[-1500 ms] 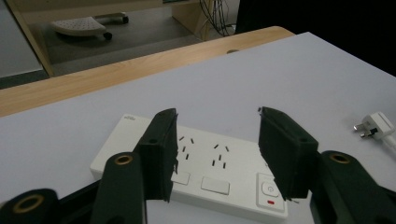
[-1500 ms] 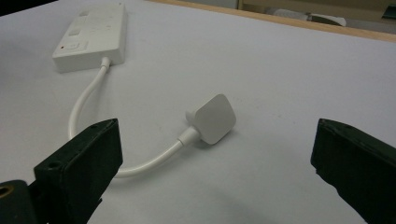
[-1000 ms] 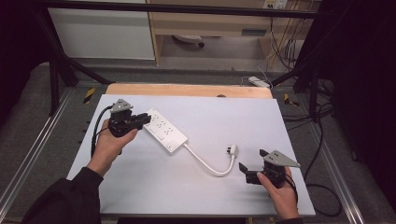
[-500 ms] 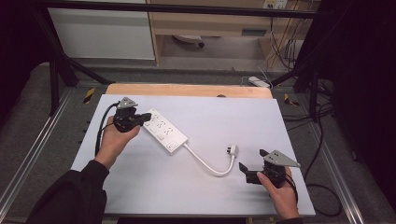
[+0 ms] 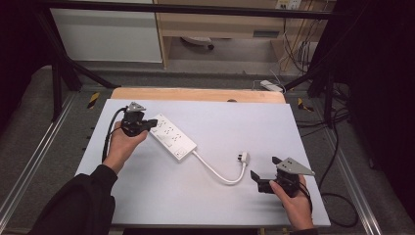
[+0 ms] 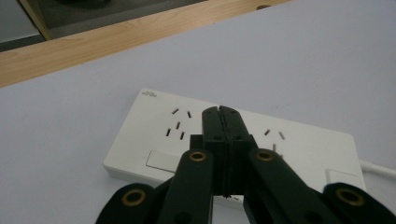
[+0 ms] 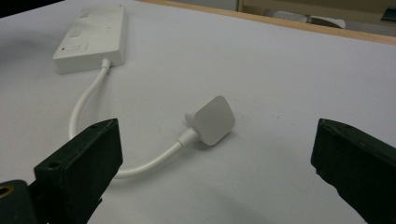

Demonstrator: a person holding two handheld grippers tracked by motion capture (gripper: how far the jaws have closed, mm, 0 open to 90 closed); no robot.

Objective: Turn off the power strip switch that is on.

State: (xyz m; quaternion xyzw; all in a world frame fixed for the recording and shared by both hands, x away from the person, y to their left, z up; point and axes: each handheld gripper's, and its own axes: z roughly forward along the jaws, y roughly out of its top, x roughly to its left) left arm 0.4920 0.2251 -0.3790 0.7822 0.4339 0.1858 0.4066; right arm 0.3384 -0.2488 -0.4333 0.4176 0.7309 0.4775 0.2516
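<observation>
A white power strip (image 5: 172, 136) lies slanted on the white table (image 5: 205, 122), its short cable (image 5: 220, 174) curling to a white plug (image 5: 243, 157). My left gripper (image 5: 152, 123) is shut with nothing in it, its tips over the strip's far-left end; in the left gripper view the closed jaws sit above the power strip (image 6: 299, 144) and its sockets. My right gripper (image 5: 258, 180) stands open near the front right, just short of the plug. In the right gripper view the plug (image 7: 212, 120) lies ahead between the wide jaws, with the power strip (image 7: 93, 37) beyond.
A bare wooden strip (image 5: 195, 94) runs along the table's far edge. Black frame posts (image 5: 58, 73) stand around the table, cables (image 5: 337, 205) hang off the right side, and another white power strip (image 5: 270, 86) lies on the floor behind.
My left gripper has slid a little away from me and to the left along the power strip. The right gripper, the strip and the plug have stayed put.
</observation>
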